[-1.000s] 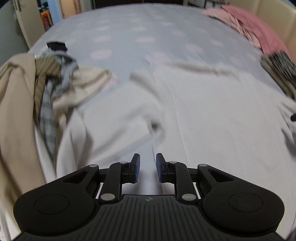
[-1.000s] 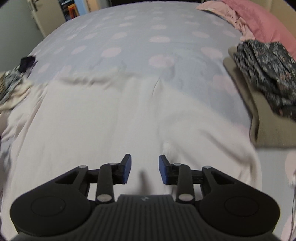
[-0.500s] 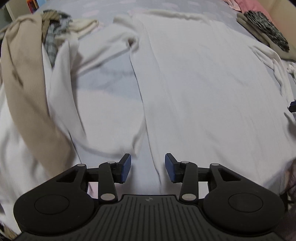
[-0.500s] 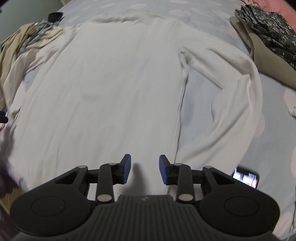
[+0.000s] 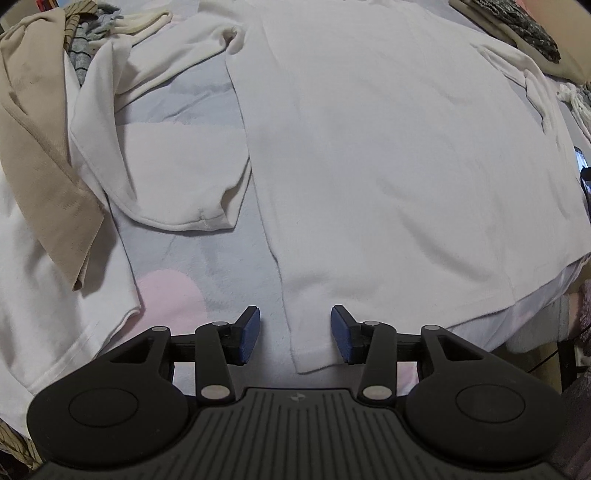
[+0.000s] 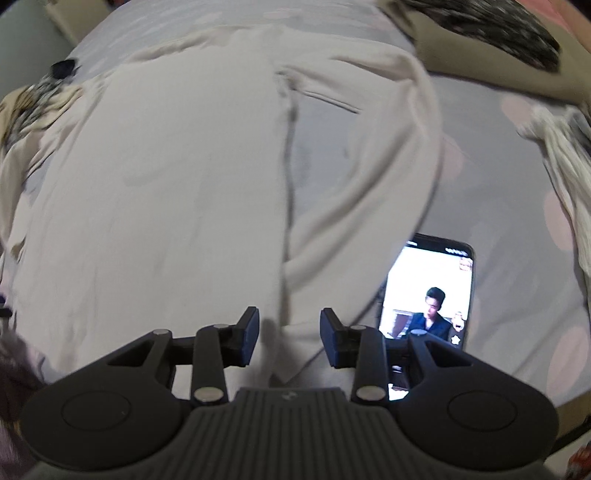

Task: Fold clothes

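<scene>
White long-sleeved top (image 5: 388,155) spread flat on the bed (image 5: 207,266), both grippers poised over its near hem corners with nothing held.

Left gripper (image 5: 294,336) points steeply down with its blue fingers (image 5: 248,334) partly apart and empty; the top's near left hem corner lies between them, the pads not pressing it. Right gripper (image 6: 289,339) hangs likewise over the opposite hem corner, fingers (image 6: 248,334) partly apart and empty, cloth under the gap. One sleeve (image 5: 166,147) lies folded down beside the body on the left, the other curves down on the right. A phone (image 6: 430,291) with a lit screen lies on the dotted sheet just beside the right sleeve. Beige garment (image 5: 40,158) and other clothes are heaped at the left, with a dark patterned garment (image 6: 487,26) on a folded one at the far right.
</scene>
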